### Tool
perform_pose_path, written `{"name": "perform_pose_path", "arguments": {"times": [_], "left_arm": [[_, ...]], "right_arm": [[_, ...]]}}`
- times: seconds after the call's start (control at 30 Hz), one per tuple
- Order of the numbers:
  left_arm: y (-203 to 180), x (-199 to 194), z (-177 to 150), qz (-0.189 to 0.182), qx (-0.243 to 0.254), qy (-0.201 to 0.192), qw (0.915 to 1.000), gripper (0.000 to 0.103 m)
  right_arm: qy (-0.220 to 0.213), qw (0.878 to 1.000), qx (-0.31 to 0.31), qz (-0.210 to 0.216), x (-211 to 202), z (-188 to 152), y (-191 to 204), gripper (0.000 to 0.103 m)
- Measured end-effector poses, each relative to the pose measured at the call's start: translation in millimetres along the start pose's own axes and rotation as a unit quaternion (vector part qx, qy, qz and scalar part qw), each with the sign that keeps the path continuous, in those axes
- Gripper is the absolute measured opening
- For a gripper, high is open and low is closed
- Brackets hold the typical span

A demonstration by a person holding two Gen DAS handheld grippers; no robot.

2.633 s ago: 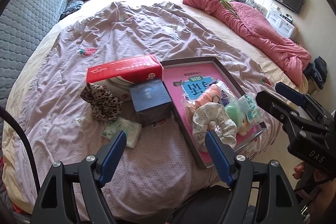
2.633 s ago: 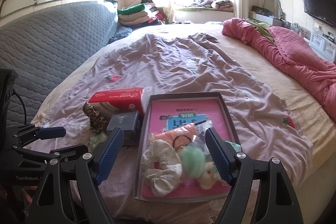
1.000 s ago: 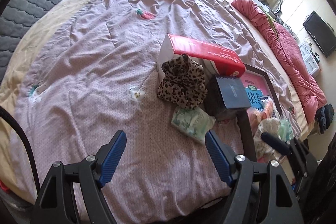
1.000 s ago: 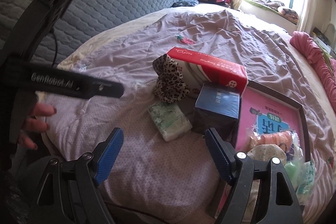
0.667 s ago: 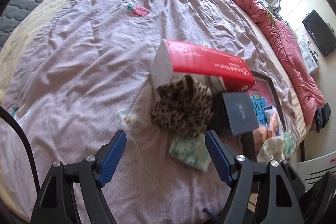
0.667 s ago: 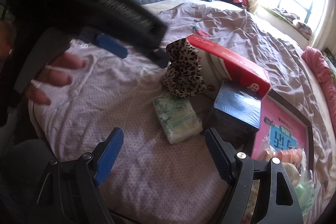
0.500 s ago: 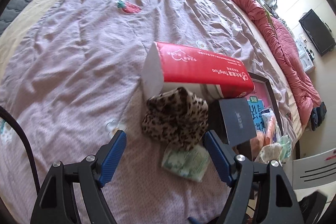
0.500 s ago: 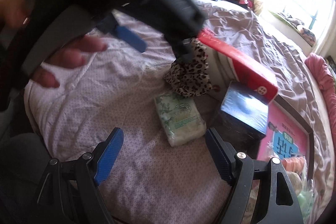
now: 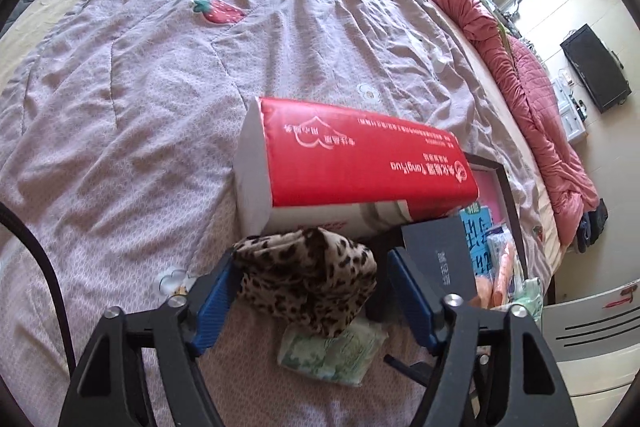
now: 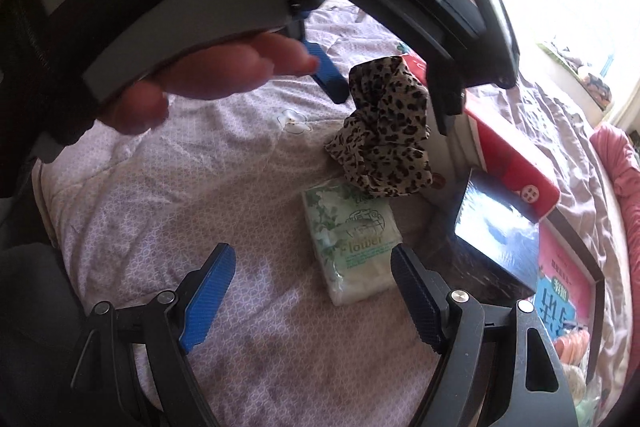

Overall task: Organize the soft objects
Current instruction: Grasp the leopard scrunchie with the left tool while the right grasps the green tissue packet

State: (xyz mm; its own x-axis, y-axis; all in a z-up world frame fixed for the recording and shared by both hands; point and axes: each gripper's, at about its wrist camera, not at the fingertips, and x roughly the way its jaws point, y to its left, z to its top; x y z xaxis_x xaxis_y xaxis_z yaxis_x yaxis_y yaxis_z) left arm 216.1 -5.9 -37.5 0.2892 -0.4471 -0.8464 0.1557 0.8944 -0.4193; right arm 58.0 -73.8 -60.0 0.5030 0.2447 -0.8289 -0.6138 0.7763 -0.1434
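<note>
1. The left gripper (image 9: 308,291) had been brought down and forward since a second earlier, when it was seen well short of the pile; its blue fingers were now placed on either side of the leopard-print scrunchie (image 9: 308,281).
2. Its jaws were closing with the scrunchie between them. One pad seemed to touch the fabric and a gap was seen at the other, so no clamp had yet been made.
3. The scrunchie was found on the lilac quilt (image 9: 132,131), against the red tissue box (image 9: 360,163) and partly over the green tissue pack (image 9: 332,355).
4. The right gripper (image 10: 310,293) was held apart and empty above the quilt, as before, with the green tissue pack near its right finger.
5. The right view was now largely covered by the left gripper's body and the hand (image 10: 208,75) holding it.
6. The framed tray (image 9: 508,195) was left beside the dark blue box (image 9: 440,255).
</note>
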Motion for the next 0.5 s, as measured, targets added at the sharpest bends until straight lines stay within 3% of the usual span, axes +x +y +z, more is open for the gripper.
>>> {"name": "perform_pose_path", "arguments": {"times": [0.2, 0.37, 0.5], "left_arm": [[8, 5, 1, -0.028, -0.014, 0.004, 0.9995, 0.047], [14, 8, 1, -0.043, -0.020, 0.016, 0.9988, 0.021], [19, 6, -2, -0.052, -0.018, 0.014, 0.9984, 0.014]], "right_arm": [[0.008, 1.000, -0.019, -0.016, 10, 4, 2, 0.081], [0.017, 0.999, -0.025, -0.027, 22, 8, 1, 0.081], [0.024, 0.999, -0.014, -0.034, 28, 11, -2, 0.081]]}}
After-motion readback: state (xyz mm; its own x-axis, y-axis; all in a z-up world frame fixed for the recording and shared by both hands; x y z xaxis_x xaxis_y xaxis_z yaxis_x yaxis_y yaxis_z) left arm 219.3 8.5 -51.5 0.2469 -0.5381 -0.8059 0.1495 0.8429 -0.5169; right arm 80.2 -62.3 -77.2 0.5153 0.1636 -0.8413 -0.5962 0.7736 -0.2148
